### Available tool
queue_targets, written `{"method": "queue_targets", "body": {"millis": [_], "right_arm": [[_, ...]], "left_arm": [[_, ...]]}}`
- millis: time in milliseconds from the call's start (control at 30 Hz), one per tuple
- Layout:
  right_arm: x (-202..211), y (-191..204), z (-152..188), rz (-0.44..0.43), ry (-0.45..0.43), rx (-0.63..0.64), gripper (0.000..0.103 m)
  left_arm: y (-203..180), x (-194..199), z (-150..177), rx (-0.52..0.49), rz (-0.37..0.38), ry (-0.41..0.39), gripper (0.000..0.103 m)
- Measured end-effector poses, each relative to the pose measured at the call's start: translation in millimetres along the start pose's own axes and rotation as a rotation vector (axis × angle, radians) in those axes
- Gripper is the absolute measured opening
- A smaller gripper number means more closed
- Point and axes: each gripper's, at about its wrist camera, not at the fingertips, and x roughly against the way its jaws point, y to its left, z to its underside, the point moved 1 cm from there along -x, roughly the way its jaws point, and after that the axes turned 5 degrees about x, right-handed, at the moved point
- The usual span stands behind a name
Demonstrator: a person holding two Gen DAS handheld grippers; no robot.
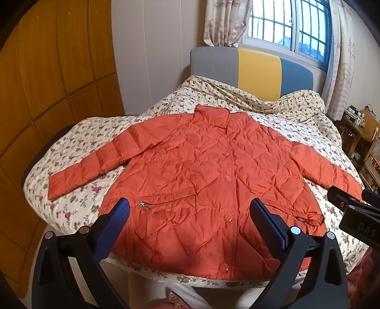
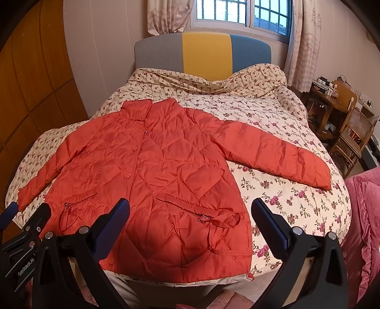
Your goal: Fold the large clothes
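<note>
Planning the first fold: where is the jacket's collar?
In both views the collar lies at the jacket's far end, toward the headboard, on the floral quilt.

Bedroom w/ a bed [image 2: 273,114] under a cream floral quilt [image 2: 280,133], filling the centre. At 12 o'clock stands a padded headboard [image 2: 204,52] in grey, yellow & blue panels, against a pale wall [image 2: 104,54]. Above it a barred window [image 2: 244,12] lets in cool daylight, w/ patterned curtains [image 2: 306,42] either side. Orange wood wardrobe doors [image 1: 54,78] run along 9 o'clock. At 3 o'clock sit a cluttered wooden desk [image 2: 325,99] & a cane-back chair [image 2: 353,135]; pink ruffled fabric [image 2: 365,214] lies at 4 o'clock.
</note>
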Motion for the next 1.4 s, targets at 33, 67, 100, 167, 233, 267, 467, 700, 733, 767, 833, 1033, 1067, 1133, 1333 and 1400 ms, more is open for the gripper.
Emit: {"method": "queue_targets", "body": {"millis": [33, 67, 100, 167, 233, 267, 467, 700, 733, 767, 833, 1033, 1067, 1133, 1333, 1400], "right_arm": [[0, 0, 0, -0.001, 0.0, -0.001, 0.101], [-1, 0, 0, -0.002, 0.001, -0.001, 0.101], [-1, 0, 0, 0.0, 0.003, -0.001, 0.101], [-2, -1, 0, -0.001, 0.007, -0.003, 0.101], [-4, -1, 0, -0.001, 0.01, -0.003, 0.101], [-4, -1, 0, 0.0, 0.011, -0.003, 0.101], [-9, -1, 0, -0.001, 0.019, -0.003, 0.101], [-16, -2, -1, -0.003, 0.036, -0.004, 0.101], [-18, -2, -1, -0.004, 0.04, -0.003, 0.101], [-20, -2, -1, -0.003, 0.044, -0.002, 0.101], [-25, -2, -3, -0.007, 0.052, -0.002, 0.101], [-56, -5, -8, -0.038, 0.102, 0.011, 0.101], [-63, -4, -9, -0.033, 0.108, 0.023, 0.101], [-81, -4, -10, -0.001, 0.117, 0.065, 0.101], [-131, -3, -16, -0.007, 0.112, 0.161, 0.101], [-149, -4, -23, -0.061, 0.099, 0.166, 0.101]], "left_arm": [[1, -2, -2, 0.001, 0.001, 0.003, 0.1], [1, -2, -2, 0.002, 0.002, 0.005, 0.1], [1, -2, -2, 0.002, 0.001, 0.006, 0.1], [0, -3, -2, 0.003, 0.001, 0.011, 0.1], [1, -4, -3, 0.002, 0.002, 0.014, 0.1], [0, -4, -2, 0.002, 0.003, 0.016, 0.1], [1, -10, -5, 0.002, 0.009, 0.026, 0.1], [2, -21, -8, 0.002, 0.02, 0.057, 0.1], [2, -22, -7, 0.001, 0.022, 0.062, 0.1], [2, -24, -7, 0.001, 0.025, 0.068, 0.1], [1, -28, -6, -0.003, 0.033, 0.08, 0.1], [-1, -49, -7, -0.015, 0.033, 0.133, 0.1], [-2, -52, -7, -0.019, 0.028, 0.135, 0.1], [-3, -63, -9, -0.037, 0.002, 0.133, 0.1], [-5, -111, -20, -0.065, -0.017, 0.159, 0.1], [-5, -132, -25, -0.062, -0.001, 0.185, 0.1]]}}
